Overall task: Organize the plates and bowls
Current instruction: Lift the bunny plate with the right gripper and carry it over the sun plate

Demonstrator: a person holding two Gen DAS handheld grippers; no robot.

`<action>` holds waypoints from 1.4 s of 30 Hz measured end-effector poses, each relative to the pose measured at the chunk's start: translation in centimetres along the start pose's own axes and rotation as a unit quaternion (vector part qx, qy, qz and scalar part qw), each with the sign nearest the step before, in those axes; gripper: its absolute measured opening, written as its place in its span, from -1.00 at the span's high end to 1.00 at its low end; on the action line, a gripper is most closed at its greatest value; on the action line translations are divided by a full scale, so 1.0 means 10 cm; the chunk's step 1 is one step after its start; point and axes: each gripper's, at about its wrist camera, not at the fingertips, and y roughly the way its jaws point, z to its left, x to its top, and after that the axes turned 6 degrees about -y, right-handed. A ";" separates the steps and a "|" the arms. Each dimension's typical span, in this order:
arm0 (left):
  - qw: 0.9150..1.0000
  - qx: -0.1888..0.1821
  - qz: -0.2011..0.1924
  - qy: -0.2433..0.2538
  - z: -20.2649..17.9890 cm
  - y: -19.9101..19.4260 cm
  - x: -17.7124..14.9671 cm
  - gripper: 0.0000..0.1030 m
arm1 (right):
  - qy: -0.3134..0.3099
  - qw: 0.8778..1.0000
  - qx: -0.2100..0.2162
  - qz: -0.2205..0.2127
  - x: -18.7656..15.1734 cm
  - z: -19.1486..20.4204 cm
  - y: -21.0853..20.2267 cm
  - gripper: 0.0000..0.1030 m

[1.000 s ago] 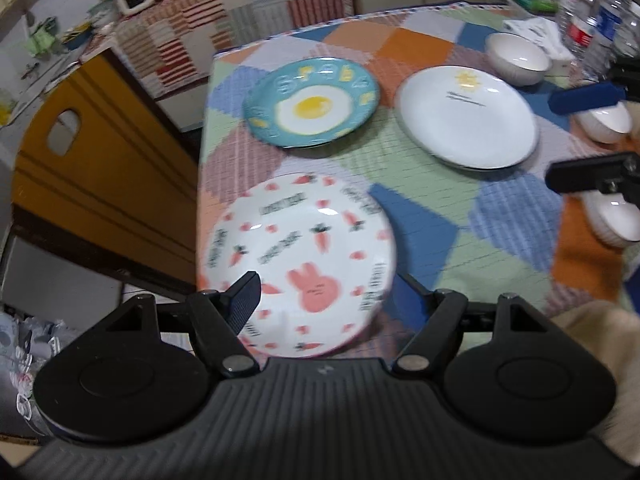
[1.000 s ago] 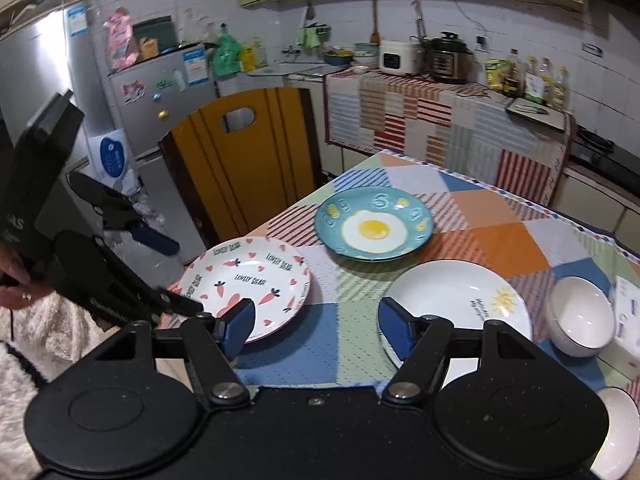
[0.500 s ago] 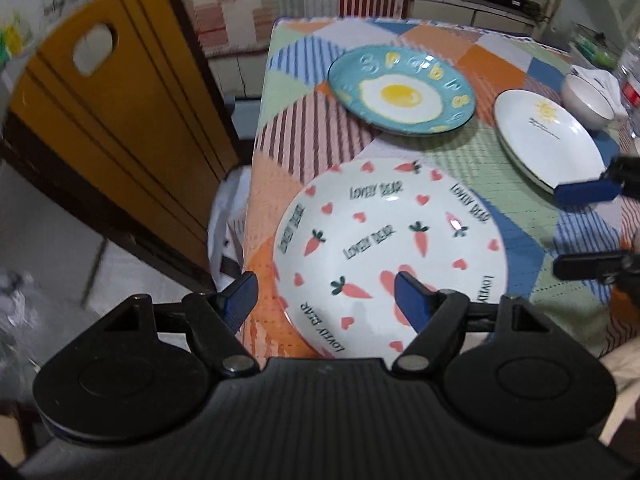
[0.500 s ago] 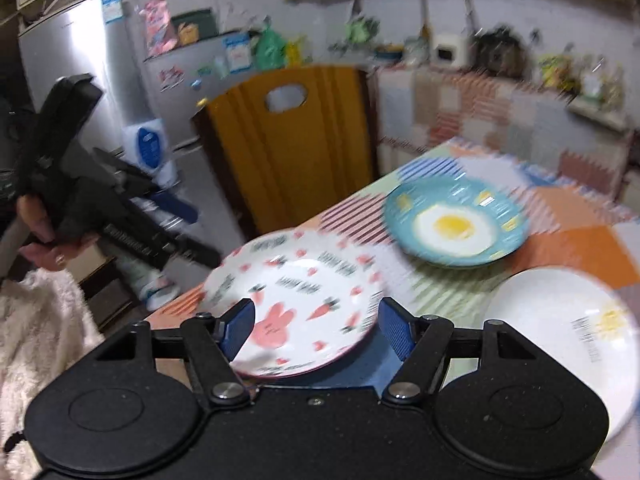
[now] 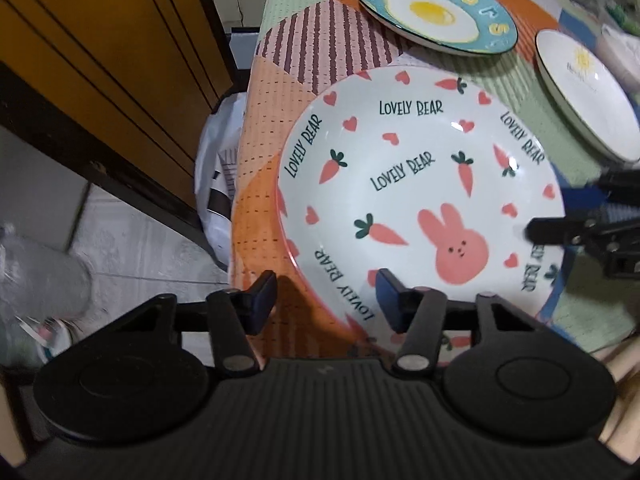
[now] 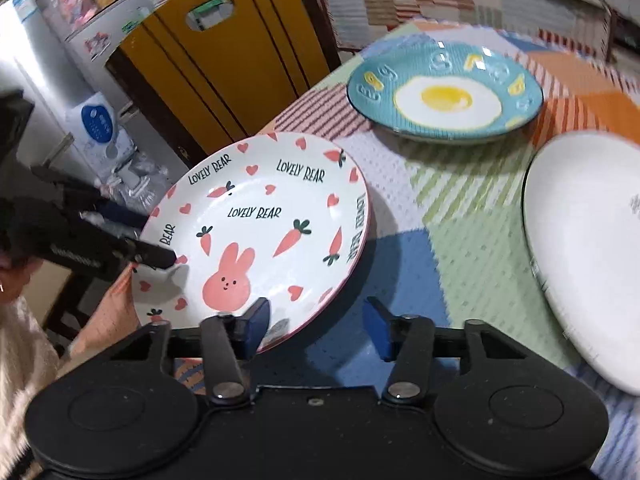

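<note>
The white bunny-and-carrot plate (image 5: 400,184) (image 6: 256,232) lies at the near left corner of the patchwork table (image 5: 260,160). My left gripper (image 5: 325,300) straddles its near-left rim, one finger over the plate and one over the cloth. The jaws are closing, and a gap still shows beside each pad. My right gripper (image 6: 318,324) straddles the opposite rim in the same way, its jaws also closing without touching the plate. Each gripper shows in the other's view: the right gripper (image 5: 560,232) and the left gripper (image 6: 152,256).
A blue fried-egg plate (image 5: 432,8) (image 6: 444,92) and a plain white plate (image 5: 588,92) (image 6: 592,248) lie further in on the table. A yellow-brown chair (image 6: 224,68) stands at the table's left edge, with a fridge (image 6: 48,80) behind it. A white bag (image 5: 218,184) sits on the floor.
Both grippers have come down and in toward the bunny plate from either side. Their jaws have narrowed and now bracket its rim.
</note>
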 end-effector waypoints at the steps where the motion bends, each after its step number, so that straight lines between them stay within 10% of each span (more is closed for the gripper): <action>1: 1.000 -0.009 0.001 -0.008 0.01 0.00 0.00 0.30 | 0.012 1.000 0.003 -0.003 -0.02 -0.01 0.01 0.19; 7: 1.000 -0.016 -0.002 -0.026 0.02 0.00 0.00 0.38 | 0.075 0.997 0.015 -0.015 -0.03 -0.05 0.07 0.60; 16: 0.996 -0.026 0.028 -0.085 0.10 0.05 0.11 0.37 | 0.103 0.994 0.029 -0.005 0.02 -0.14 0.13 0.62; 42: 0.998 -0.068 0.004 0.003 -0.32 -0.24 0.03 0.38 | 0.042 0.998 0.009 -0.046 -0.16 -0.19 -0.33 0.57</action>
